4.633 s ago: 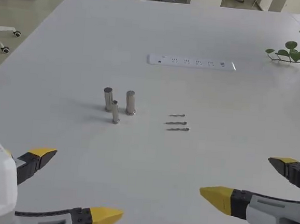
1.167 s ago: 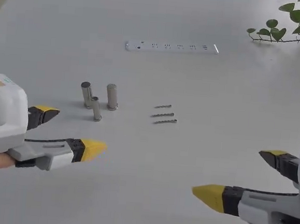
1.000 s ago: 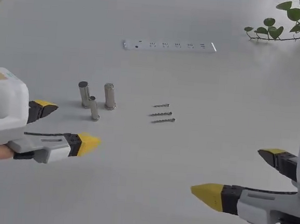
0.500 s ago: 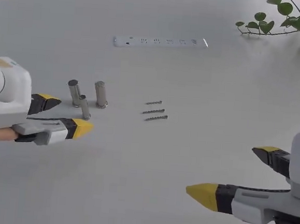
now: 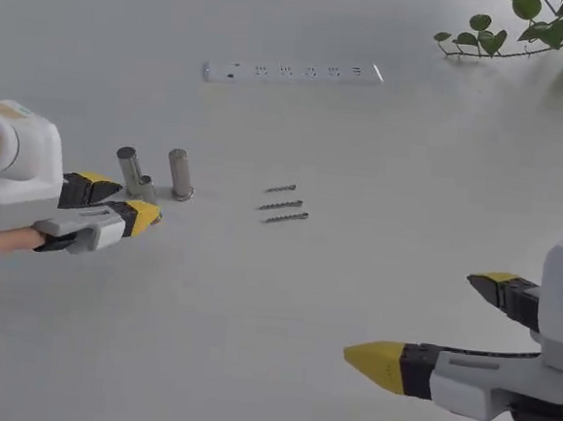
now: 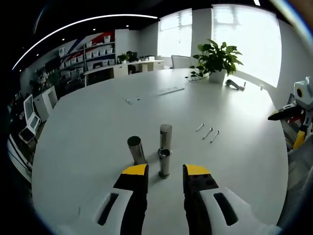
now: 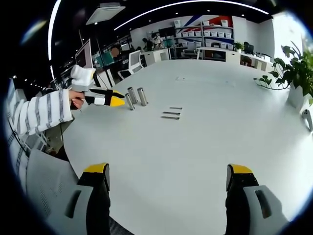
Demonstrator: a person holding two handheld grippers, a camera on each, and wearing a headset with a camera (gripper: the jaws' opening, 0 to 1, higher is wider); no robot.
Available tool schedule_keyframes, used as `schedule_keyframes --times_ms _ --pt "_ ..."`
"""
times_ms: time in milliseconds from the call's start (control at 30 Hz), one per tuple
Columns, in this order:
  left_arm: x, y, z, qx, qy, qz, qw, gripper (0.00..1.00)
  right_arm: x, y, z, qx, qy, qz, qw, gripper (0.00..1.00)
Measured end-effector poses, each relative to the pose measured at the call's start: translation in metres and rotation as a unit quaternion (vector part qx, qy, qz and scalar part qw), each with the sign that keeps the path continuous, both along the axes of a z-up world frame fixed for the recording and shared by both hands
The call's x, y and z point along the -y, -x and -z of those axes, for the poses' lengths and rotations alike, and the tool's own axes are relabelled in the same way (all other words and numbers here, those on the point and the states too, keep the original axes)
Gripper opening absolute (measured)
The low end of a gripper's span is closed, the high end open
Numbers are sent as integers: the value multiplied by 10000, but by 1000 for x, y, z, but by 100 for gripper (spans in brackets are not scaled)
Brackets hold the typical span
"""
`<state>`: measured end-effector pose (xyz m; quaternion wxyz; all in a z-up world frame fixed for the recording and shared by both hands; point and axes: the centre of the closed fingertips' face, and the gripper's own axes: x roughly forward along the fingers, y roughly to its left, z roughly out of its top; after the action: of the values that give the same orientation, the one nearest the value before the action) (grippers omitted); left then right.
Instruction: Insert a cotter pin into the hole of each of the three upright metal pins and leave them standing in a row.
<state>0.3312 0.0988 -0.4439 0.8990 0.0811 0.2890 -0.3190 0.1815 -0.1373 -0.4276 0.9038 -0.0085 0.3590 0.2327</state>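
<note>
Left gripper view is the handy one here. The short silver metal pin stands right between the left gripper's yellow tips, jaws slightly apart, gap either side. In the head view that pin is half hidden behind a jaw. Two taller silver metal pins stand just behind it on the white table. Three small cotter pins lie nearby. The right gripper is wide open, well apart from them. A green plant in a white pot sits at the far edge.

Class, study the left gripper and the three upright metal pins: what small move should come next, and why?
Probably ease the left gripper slightly forward and close on the shortest metal pin. Its jaws are open, that pin stands at the gap between their tips, ungripped, and the cotter pins lie loose nearby.
</note>
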Motion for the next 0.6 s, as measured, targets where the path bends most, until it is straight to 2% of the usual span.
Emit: schedule_keyframes --times_ms 133,300,433,500,533,567,600 --pt "2 -3 2 -13 61 9 10000 22 1 0 0 -2 -28 38 10000 98" --pt "3 -4 11 -85 -84 62 9999 18 2 0 3 -36 -47 43 10000 98" --pt "4 -5 13 -101 -105 110 9998 15 0 1 3 -73 -129 23 9999 98" --pt "4 -7 14 -97 -110 118 9998 15 -3 10 8 -531 -358 110 9979 91" --pt "5 -7 15 -105 -93 112 9998 15 -3 7 8 -515 -454 142 9975 90" --pt "5 -8 15 -100 -78 116 9999 14 -1 4 7 -372 -417 173 9983 93" --pt "6 -8 14 -96 -68 119 9999 14 2 -2 2 -42 -264 192 9995 95"
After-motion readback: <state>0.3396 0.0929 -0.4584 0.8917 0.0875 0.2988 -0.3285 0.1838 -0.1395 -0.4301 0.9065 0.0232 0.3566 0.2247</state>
